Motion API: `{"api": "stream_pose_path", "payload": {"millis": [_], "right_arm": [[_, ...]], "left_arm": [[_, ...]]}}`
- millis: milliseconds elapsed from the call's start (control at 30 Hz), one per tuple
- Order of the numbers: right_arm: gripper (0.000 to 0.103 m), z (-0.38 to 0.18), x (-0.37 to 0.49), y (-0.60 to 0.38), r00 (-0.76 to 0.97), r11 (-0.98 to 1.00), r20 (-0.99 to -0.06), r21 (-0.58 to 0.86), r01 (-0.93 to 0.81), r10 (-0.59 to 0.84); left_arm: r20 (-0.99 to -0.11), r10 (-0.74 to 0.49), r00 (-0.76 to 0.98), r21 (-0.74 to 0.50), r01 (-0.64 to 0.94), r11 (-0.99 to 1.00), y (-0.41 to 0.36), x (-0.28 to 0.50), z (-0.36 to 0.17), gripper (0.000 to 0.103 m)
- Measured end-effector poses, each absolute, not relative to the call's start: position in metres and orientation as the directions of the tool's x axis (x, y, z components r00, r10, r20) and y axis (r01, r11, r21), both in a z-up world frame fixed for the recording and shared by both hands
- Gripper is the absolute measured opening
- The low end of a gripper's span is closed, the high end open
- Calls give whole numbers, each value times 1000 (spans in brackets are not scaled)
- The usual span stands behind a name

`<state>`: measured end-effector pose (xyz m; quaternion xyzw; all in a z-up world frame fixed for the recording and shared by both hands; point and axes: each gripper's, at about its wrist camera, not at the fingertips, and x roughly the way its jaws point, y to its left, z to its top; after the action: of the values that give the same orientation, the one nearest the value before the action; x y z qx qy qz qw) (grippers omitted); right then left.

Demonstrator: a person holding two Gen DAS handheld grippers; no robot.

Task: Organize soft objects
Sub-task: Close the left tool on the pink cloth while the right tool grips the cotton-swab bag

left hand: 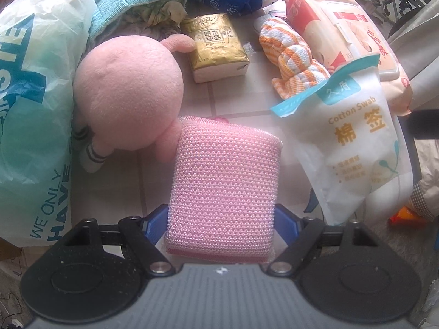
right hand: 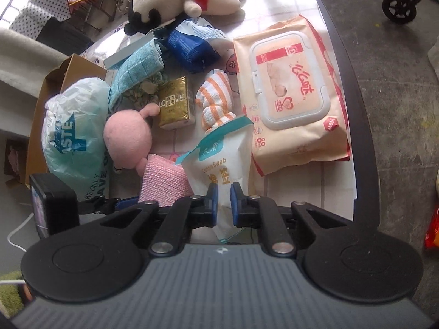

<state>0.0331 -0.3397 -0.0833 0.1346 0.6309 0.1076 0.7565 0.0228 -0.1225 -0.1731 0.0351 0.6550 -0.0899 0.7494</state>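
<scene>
Left gripper (left hand: 221, 219) pointing straight down, jaws wide and clamped across the pink mesh sponge (left hand: 223, 181); long axis of the sponge running away from the jaws toward the pink plush (left hand: 129, 93), far corner touching it. Right gripper (right hand: 223, 205) just beside, jaws narrow, pinching the lower end of the cotton swab bag (right hand: 225, 164), the bag stretching forward over the worktop (right hand: 315, 181). Probably a choice next of where each goes; left hand nearer the plush and the plastic bag (left hand: 33, 104), right hand nearer the wipes pack (right hand: 290, 93).

Counted: one sponge, one swab bag, one wipes pack, one gold tissue pack (left hand: 216, 44), one striped orange cloth (left hand: 290, 60), two plush toys.
</scene>
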Motion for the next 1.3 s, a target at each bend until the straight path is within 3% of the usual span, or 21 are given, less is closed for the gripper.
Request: {"api": "stream_pose_path", "payload": {"millis": [33, 100, 233, 333, 367, 400, 533, 667, 767, 800, 900, 967, 1000, 1100, 1300], "right_arm": [[38, -86, 32, -336, 184, 951, -934, 308, -18, 305], [62, -96, 32, -331, 193, 964, -944, 261, -51, 266], [77, -118, 34, -319, 197, 964, -947, 231, -134, 254], [74, -140, 41, -314, 169, 957, -945, 259, -130, 278], [66, -149, 42, -315, 143, 951, -941, 294, -99, 306], [41, -156, 44, -317, 116, 944, -937, 323, -63, 328], [35, -159, 36, -324, 104, 917, -915, 395, 48, 389], [38, -166, 26, -328, 76, 905, -913, 408, 121, 401], [55, -165, 24, -327, 86, 913, -918, 394, 103, 386], [66, -163, 25, -326, 95, 917, -919, 390, 85, 382], [70, -165, 31, -321, 94, 920, -920, 388, 57, 382], [58, -173, 34, -319, 75, 917, -918, 393, 67, 388], [44, -175, 34, -318, 73, 917, -920, 391, 77, 386], [32, -173, 30, -322, 84, 898, -906, 423, 118, 415], [28, -158, 22, -330, 103, 870, -885, 466, 162, 455]], "left_arm": [[-988, -88, 125, -65, 183, 981, -123, 22, -173, 82], [-988, -92, 122, -69, 180, 981, -122, 23, -171, 82], [-988, -98, 120, -76, 176, 981, -119, 26, -175, 82], [-988, -100, 118, -79, 176, 981, -119, 29, -178, 82], [-988, -102, 116, -81, 171, 982, -118, 30, -180, 81], [-988, -104, 114, -84, 166, 983, -117, 31, -180, 81], [-988, -104, 111, -87, 155, 984, -117, 34, -181, 82], [-988, -110, 106, -94, 148, 984, -117, 34, -182, 82], [-990, -110, 93, -95, 153, 984, -117, 37, -183, 83], [-990, -111, 88, -96, 152, 984, -117, 39, -184, 83], [-990, -117, 73, -106, 143, 984, -118, 44, -186, 84], [-991, -114, 66, -104, 141, 985, -119, 46, -190, 81], [-991, -108, 73, -97, 146, 985, -121, 46, -191, 80], [-991, -103, 87, -88, 158, 984, -125, 45, -189, 79], [-982, -158, 101, -142, 148, 979, -122, 38, -176, 78]]}}
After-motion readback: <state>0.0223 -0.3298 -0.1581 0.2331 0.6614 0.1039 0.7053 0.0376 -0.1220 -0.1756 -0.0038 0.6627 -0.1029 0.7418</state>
